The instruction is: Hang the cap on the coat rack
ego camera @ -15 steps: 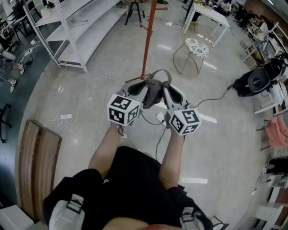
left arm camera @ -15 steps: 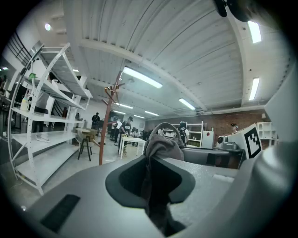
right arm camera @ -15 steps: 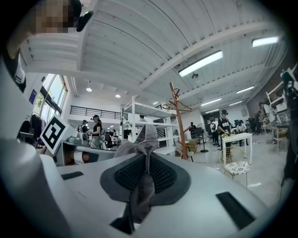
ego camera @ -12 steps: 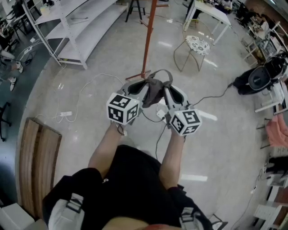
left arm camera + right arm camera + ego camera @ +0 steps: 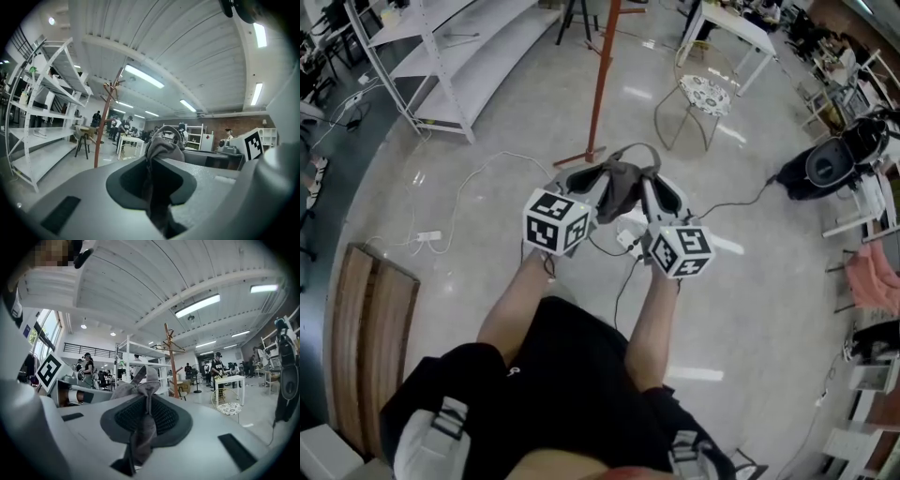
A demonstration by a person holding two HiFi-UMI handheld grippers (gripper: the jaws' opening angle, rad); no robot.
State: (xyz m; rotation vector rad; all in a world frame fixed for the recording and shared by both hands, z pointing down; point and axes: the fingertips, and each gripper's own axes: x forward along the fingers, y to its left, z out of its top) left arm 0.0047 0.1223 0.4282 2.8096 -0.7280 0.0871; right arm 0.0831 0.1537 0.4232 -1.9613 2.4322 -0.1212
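Head view: cap (image 5: 622,187) pinched from both sides.
Left hand-held gripper (image 5: 586,180) and right hand-held gripper (image 5: 659,194) both clamp its fabric, with the coat rack (image 5: 598,75) standing ahead of them.

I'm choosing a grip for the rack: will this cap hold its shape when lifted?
Probably floppy: the cap crumples into folds where both pairs of jaws pinch it. Likely light: thin pinches of cloth carry it. Its strap loop arches, so seems stiffer.

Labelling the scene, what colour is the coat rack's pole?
The coat rack pole is reddish-brown, clearest in the head view.
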